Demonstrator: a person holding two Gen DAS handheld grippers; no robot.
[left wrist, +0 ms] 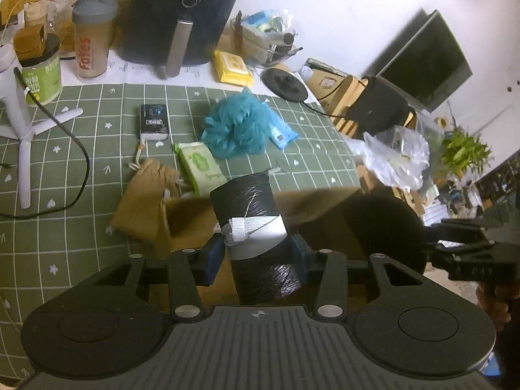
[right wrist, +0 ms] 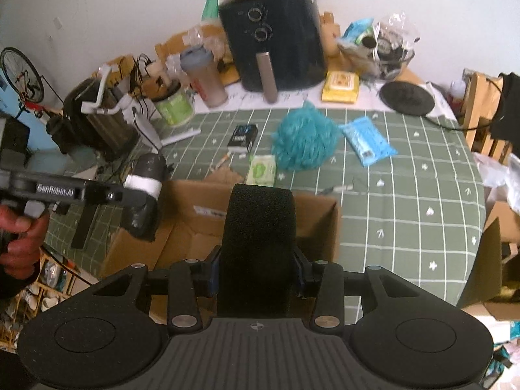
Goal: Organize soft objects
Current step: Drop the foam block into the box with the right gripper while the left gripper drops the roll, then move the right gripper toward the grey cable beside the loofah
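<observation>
My left gripper [left wrist: 258,253] is shut on a black roll with a white band [left wrist: 256,237], held above an open cardboard box [left wrist: 312,208]; the roll also shows in the right wrist view [right wrist: 144,195]. My right gripper [right wrist: 258,266] is shut on a black foam block [right wrist: 260,247], over the same box [right wrist: 195,224]; the block also shows in the left wrist view [left wrist: 386,230]. On the green checked cloth [left wrist: 81,175] lie a teal bath pouf [left wrist: 237,126], a green wipes pack [left wrist: 201,165], a blue pack [left wrist: 281,131] and a tan drawstring pouch [left wrist: 144,201].
A black air fryer [left wrist: 182,16], shaker bottle [left wrist: 92,32], green jar [left wrist: 42,78], yellow pack [left wrist: 232,68] and black disc [left wrist: 286,84] stand at the back. A white tripod [left wrist: 22,120] with a black cable is at left. A small dark device [left wrist: 153,121] lies mid-cloth.
</observation>
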